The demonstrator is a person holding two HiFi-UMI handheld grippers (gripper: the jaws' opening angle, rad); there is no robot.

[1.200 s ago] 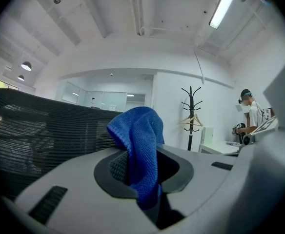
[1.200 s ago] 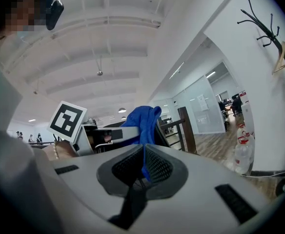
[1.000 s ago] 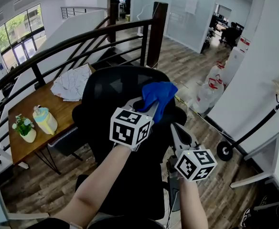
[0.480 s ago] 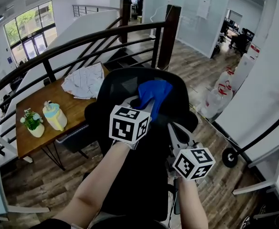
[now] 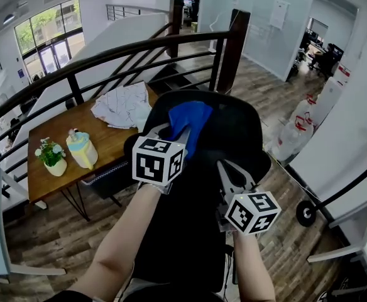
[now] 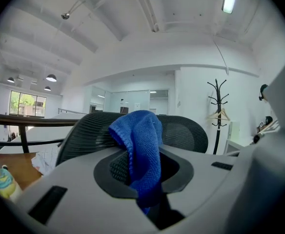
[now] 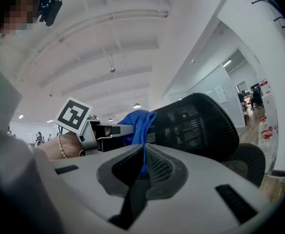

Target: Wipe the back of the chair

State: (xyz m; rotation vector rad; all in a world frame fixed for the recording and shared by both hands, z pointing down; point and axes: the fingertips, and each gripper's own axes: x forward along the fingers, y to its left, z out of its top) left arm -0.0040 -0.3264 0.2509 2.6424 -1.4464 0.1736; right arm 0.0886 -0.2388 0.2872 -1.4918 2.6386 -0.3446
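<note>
Wiping seems barely begun: left claw grips the blue cloth against the chair back top, right claw closed on nothing lower down.

The cloth is blue, soft and fuzzy, with a tiny knitted weave. The chair back is black mesh with little holes, and it is dull, not shiny. The left gripper is smooth, dull grey plastic. The table is smooth brown wood. The floor is streaky wooden boards. The railing looks dark and smooth.
</note>
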